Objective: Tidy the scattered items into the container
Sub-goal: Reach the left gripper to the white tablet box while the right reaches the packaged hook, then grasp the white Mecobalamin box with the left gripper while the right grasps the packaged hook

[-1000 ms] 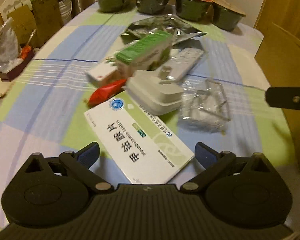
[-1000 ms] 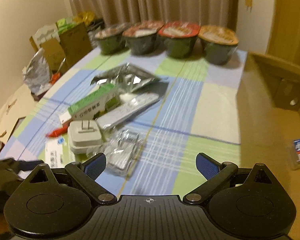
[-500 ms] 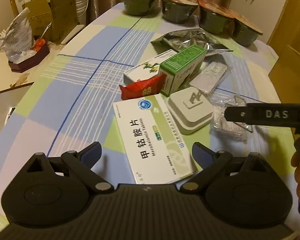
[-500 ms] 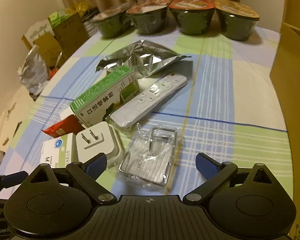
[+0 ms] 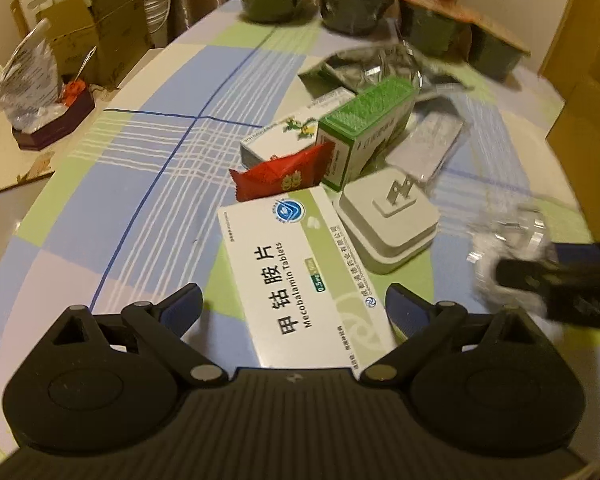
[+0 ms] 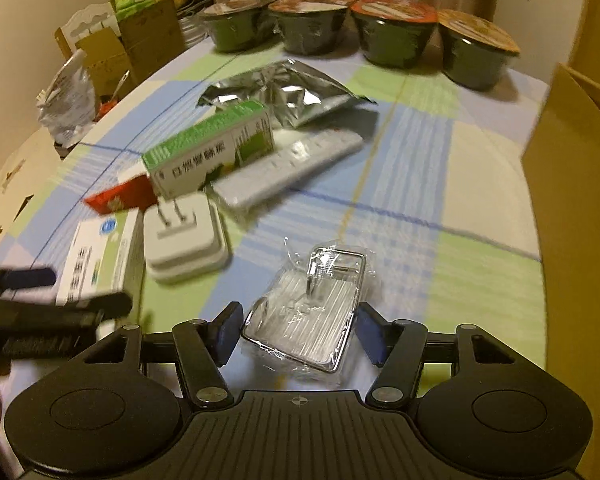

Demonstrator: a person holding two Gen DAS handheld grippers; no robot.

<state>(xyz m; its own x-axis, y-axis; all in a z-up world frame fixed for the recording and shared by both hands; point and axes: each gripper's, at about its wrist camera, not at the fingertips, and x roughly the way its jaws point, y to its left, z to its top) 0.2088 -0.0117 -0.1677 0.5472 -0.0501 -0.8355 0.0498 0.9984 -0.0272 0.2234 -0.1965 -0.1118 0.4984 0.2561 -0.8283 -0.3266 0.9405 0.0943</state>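
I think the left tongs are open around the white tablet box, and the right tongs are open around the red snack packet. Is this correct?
Not quite. The right tongs are open around the clear plastic-wrapped metal rack, not the red snack packet, as the right wrist view shows. The left tongs do straddle the white tablet box.

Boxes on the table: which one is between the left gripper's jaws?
The big white Mecobalamin tablet box. It lies flat between the open jaws of the left gripper. The green-topped box and flower-printed box lie farther away.

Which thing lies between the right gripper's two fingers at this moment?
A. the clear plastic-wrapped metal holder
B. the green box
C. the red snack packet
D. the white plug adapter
A: the right gripper is open with the clear plastic-wrapped metal holder lying between its blue pads.
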